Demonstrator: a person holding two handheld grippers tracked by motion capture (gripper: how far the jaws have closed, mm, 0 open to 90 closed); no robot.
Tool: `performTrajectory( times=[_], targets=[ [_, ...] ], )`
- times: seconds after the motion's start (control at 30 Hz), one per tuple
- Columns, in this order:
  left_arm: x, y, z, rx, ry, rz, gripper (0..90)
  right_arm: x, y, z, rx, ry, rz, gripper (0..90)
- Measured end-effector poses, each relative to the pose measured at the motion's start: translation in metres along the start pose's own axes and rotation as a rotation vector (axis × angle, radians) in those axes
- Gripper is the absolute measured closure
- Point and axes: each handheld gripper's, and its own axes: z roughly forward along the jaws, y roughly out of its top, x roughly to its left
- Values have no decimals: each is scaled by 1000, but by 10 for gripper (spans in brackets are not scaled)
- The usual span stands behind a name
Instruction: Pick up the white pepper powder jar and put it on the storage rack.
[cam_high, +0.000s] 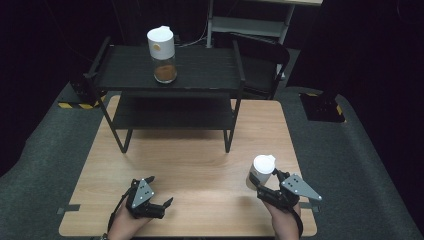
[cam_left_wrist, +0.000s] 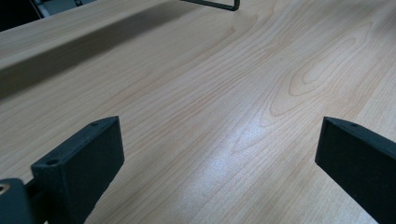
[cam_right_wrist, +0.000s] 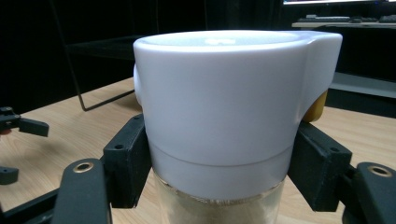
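Note:
My right gripper is shut on a glass jar with a white lid near the table's front right edge. In the right gripper view its black fingers press both sides of the jar just under the lid, and pale contents show through the glass below. A second jar with a white lid and brown contents stands on the top of the black shelf. My left gripper rests open at the front left, with bare wood between its jaws.
The black two-tier shelf stands across the far half of the wooden table; one of its wire feet lies ahead of the left gripper. A dark chair sits behind the shelf. The left gripper is off to the side of the held jar.

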Motion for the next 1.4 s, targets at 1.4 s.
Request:
performTrajectory(
  times=[1.4],
  targets=[
    [2, -1, 0, -7, -10, -6, 15, 25, 109, 41, -95, 138, -54, 301]
  ],
)
